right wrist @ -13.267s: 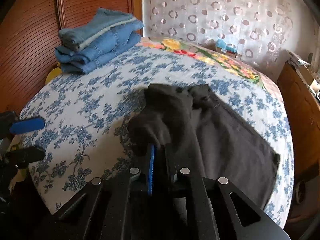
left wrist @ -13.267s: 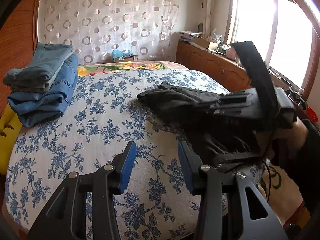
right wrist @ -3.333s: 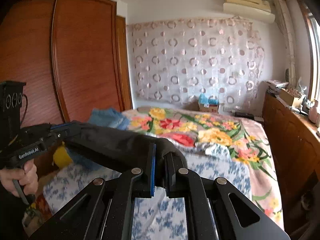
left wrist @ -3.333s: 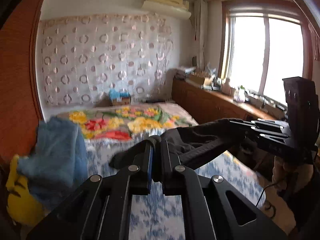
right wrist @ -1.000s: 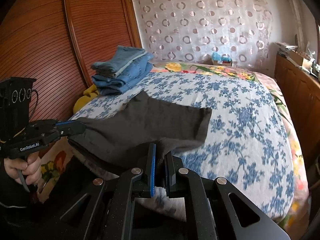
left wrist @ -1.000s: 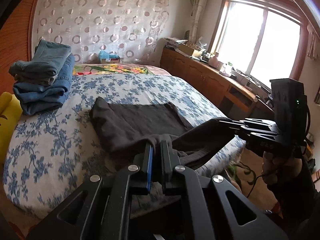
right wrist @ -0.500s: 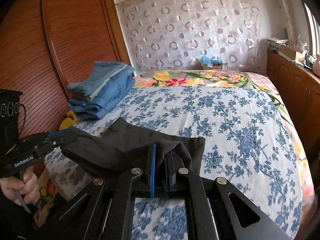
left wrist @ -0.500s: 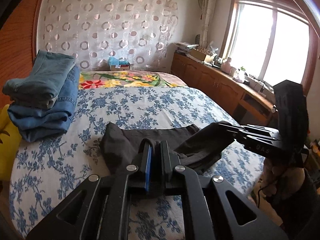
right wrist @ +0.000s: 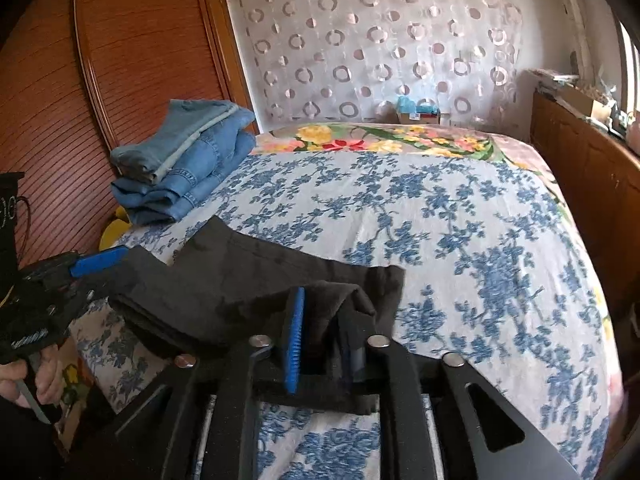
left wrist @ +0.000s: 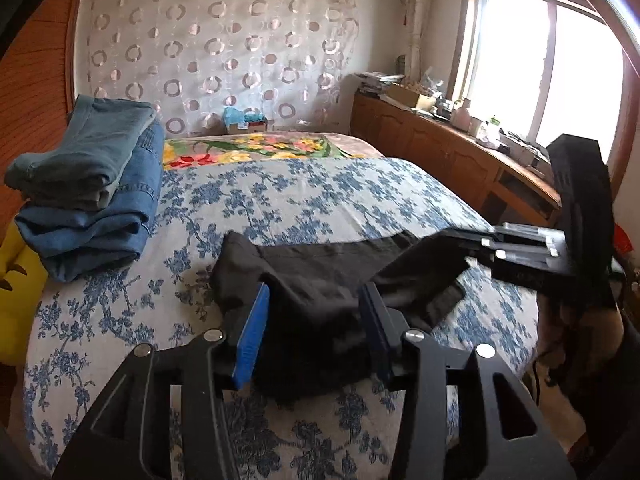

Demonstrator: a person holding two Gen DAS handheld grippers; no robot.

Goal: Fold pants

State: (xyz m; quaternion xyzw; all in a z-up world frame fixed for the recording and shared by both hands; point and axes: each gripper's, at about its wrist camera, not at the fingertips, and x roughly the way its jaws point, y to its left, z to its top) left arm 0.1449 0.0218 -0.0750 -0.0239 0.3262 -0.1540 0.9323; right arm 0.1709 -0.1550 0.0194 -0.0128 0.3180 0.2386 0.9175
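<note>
Dark grey pants (left wrist: 320, 280) lie folded on the near part of the blue-flowered bed; they also show in the right wrist view (right wrist: 248, 284). My left gripper (left wrist: 314, 332) is open, its blue pads (left wrist: 252, 336) either side of the pants' near edge, the cloth lying loose between them. My right gripper (right wrist: 320, 336) has its jaws parted a little, with a fold of the pants still between the fingers. In the left wrist view the right gripper (left wrist: 472, 248) sits at the pants' right corner.
A stack of folded blue jeans (left wrist: 92, 192) lies at the bed's far left, also in the right wrist view (right wrist: 188, 160). A flowered blanket (left wrist: 256, 148) covers the bed's far end. Wooden cabinets (left wrist: 460, 160) line the right wall, a wooden wardrobe (right wrist: 120, 80) the left.
Both grippers lowered the pants' held edge onto the bed over the rest of the cloth. The left gripper has opened wide and let go; the right gripper's jaws have parted.
</note>
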